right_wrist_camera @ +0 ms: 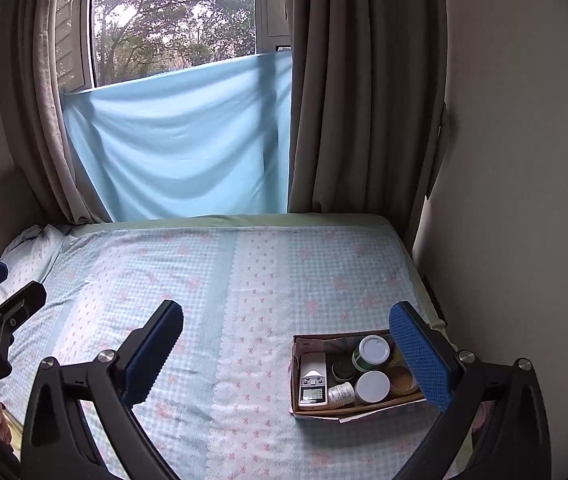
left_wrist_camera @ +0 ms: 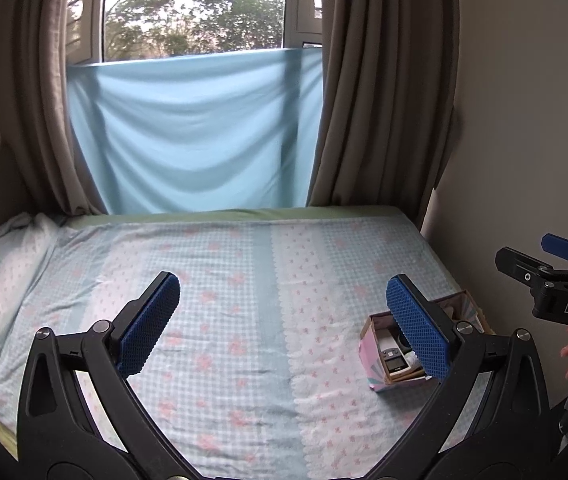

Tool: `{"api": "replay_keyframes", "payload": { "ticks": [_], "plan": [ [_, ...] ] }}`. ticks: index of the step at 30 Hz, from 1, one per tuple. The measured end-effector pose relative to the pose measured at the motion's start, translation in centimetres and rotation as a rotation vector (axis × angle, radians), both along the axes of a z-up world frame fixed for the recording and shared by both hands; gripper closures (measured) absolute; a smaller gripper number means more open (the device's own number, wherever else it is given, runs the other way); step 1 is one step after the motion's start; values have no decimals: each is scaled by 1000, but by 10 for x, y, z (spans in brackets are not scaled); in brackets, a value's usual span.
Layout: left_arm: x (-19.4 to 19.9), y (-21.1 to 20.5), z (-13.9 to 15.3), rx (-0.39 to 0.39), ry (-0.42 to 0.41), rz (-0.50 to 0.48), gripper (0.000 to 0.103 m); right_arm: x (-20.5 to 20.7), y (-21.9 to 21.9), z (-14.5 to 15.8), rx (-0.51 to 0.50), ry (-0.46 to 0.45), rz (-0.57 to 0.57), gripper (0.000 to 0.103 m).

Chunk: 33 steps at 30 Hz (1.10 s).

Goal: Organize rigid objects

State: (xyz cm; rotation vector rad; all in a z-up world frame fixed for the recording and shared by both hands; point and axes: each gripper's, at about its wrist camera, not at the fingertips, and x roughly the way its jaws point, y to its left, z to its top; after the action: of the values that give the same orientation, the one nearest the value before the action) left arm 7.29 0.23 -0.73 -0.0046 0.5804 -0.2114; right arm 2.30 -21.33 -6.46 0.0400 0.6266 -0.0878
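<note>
An open cardboard box [right_wrist_camera: 297, 372] sits on the bed near its right edge. Inside lie a white remote control [right_wrist_camera: 313, 384], two white-lidded jars [right_wrist_camera: 373, 350] [right_wrist_camera: 372, 386], a small labelled bottle [right_wrist_camera: 341, 394] and darker jars. The same box [left_wrist_camera: 370, 354] shows in the left wrist view, partly behind a blue finger pad. My right gripper [right_wrist_camera: 286, 350] hovers open above the bed, its right finger over the box's right end. My left gripper [left_wrist_camera: 284, 320] is open too, left of the box, holding nothing.
The bed [right_wrist_camera: 204, 300] has a checked blue and pink sheet, with a pillow [left_wrist_camera: 0, 276] at the left. Brown curtains [right_wrist_camera: 348, 100] and a light blue cloth [right_wrist_camera: 180, 136] hang behind it. A wall [right_wrist_camera: 516, 200] borders the right side.
</note>
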Motion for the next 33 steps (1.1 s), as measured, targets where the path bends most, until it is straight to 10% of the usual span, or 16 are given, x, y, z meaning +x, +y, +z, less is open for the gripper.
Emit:
{"api": "replay_keyframes", "payload": {
  "ticks": [33],
  "plan": [
    [3, 7, 2, -3, -5, 29, 0, 6, 5, 3, -3, -12, 7, 0]
  ]
}}
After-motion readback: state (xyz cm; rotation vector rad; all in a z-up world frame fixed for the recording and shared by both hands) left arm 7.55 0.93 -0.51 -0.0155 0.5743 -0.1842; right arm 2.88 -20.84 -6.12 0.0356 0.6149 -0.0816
